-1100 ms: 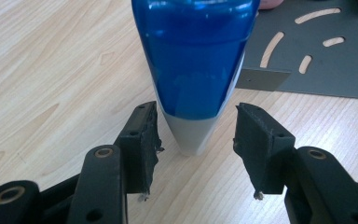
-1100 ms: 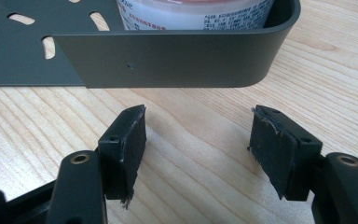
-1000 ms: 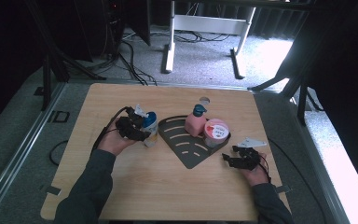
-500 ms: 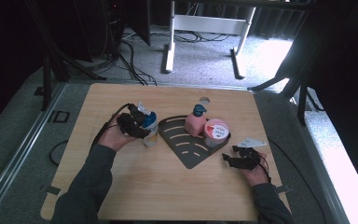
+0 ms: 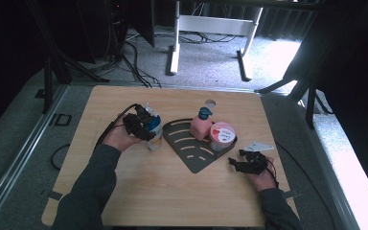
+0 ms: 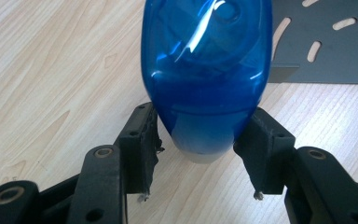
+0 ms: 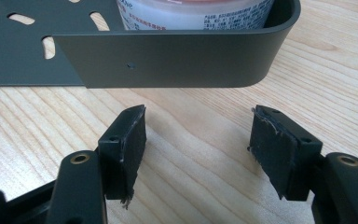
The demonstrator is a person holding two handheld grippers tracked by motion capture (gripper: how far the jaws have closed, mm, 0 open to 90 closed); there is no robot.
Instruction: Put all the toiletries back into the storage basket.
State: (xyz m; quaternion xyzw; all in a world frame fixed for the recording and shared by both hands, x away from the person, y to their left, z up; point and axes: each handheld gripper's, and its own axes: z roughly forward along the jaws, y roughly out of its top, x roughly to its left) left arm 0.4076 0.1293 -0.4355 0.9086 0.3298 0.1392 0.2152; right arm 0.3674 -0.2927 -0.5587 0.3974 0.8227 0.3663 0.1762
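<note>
1. Where the left gripper (image 6: 198, 154) reaches in, a blue bottle (image 6: 207, 70) sits between its two black fingers (image 6: 140, 140), and both pads press on the bottle's narrow pale end, so the bottle is pinched.
2. In the high view the bottle (image 5: 154, 130) stands on the table (image 5: 124, 191), just left of the tray (image 5: 196, 153) and apart from it, with the left gripper (image 5: 141, 127) at its left side.
3. In the left gripper view a corner of the tray (image 6: 326, 56) shows behind the bottle.
4. The tray is a dark, fan-shaped metal shelf with slots in its floor and a low wall along its far and right edge.
5. Inside it, against the wall, stand a pink pump bottle (image 5: 200, 125) with a blue top and, touching its right side, a round tub (image 5: 223, 135) with a pink lid.
6. The right gripper (image 7: 198, 149) lies low on the table before the tray's rounded corner (image 7: 177, 58), its fingers (image 7: 126, 144) spread wide with only bare wood between them.
7. In the high view the right gripper (image 5: 249, 165) is just right of the tray's near edge.
8. The tub (image 7: 196, 14) has small print on its side and lid, too fine to read.
</note>
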